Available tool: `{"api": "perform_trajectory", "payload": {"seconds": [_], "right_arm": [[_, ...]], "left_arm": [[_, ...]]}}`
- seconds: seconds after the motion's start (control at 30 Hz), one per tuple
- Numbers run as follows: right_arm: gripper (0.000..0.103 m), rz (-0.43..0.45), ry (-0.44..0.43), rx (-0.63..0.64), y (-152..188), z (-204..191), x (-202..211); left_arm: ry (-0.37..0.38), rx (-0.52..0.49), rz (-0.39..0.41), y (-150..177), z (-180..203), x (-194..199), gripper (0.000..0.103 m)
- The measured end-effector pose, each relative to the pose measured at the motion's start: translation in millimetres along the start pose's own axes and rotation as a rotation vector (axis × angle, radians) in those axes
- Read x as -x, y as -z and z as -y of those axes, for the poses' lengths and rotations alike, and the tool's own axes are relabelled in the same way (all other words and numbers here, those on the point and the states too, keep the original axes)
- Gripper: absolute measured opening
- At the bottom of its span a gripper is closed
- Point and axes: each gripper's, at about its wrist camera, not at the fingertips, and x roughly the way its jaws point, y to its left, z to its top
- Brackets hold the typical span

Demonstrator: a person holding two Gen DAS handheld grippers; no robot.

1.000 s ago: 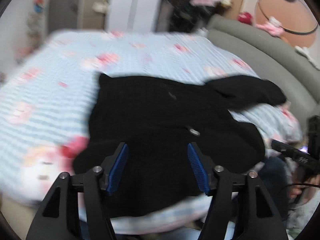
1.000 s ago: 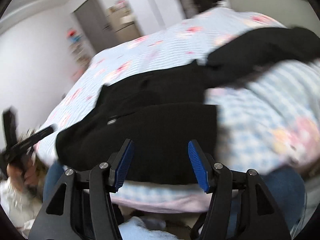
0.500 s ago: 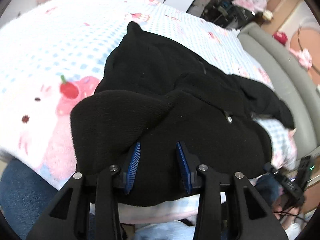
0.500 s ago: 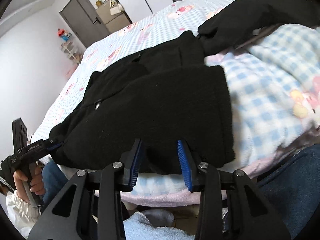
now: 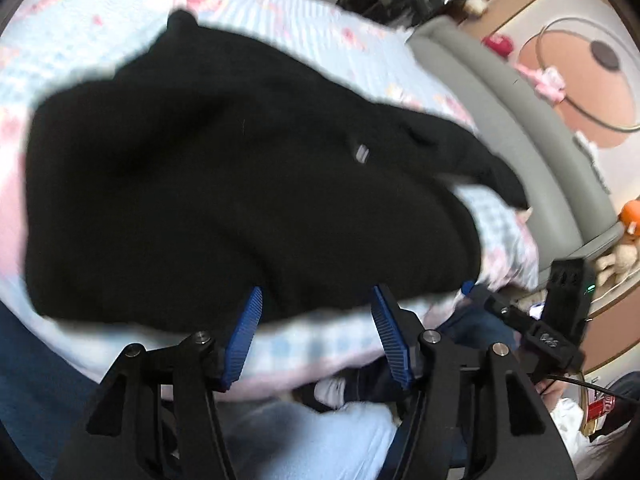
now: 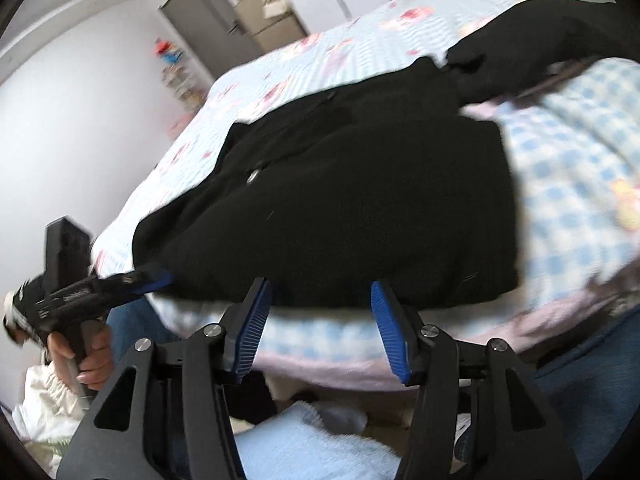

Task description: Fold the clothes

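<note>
Left gripper: blue pads spread wide, nothing between them, positioned just short of the near edge of the bed. Right gripper: blue pads likewise spread wide and empty, at the same near edge. In the right wrist view the left gripper appears at the left, held in a hand, its tip close to the near left corner of the garment; contact cannot be confirmed.

Black garment: lies flat on the bed, lower part folded up over the body, near edge just beyond both grippers. A small metal button shows on its front. One black sleeve extends away to the right, toward the headboard.

Blanket: blue-and-white checked with pink cartoon prints, covering the bed under the garment.

Further back: grey padded headboard in the left wrist view; grey door and white wall in the right wrist view
</note>
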Motion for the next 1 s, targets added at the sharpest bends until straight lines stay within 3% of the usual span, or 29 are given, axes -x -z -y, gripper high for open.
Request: {"api": "perform_trajectory", "payload": {"seconds": [0.1,0.23,0.5,0.8,0.87,1.0], "right_arm": [[0.055,-0.054,0.034,-0.030,6,4,-14],[0.060,-0.056,0.144,-0.126,7,28,-13],[0.064,-0.067,0.115,-0.148,12,33,-19],[0.067,-0.102,0.117,-0.174,19,40,-32],[0.067,-0.091,0.122,-0.192,19,44,-32],[0.067,-0.083,0.120,-0.212,19,45,-34]], "left_arm": [[0.035,0.089,0.011,-2,-18,-3,0.059],[0.088,0.170,0.052,-7,-35,2,0.059],[0.083,0.203,0.006,-4,-36,-13,0.064],[0.052,0.217,0.017,-7,-39,-22,0.065],[0.044,0.209,0.020,-8,-38,-23,0.072],[0.027,0.195,0.026,-9,-35,-25,0.073]]}}
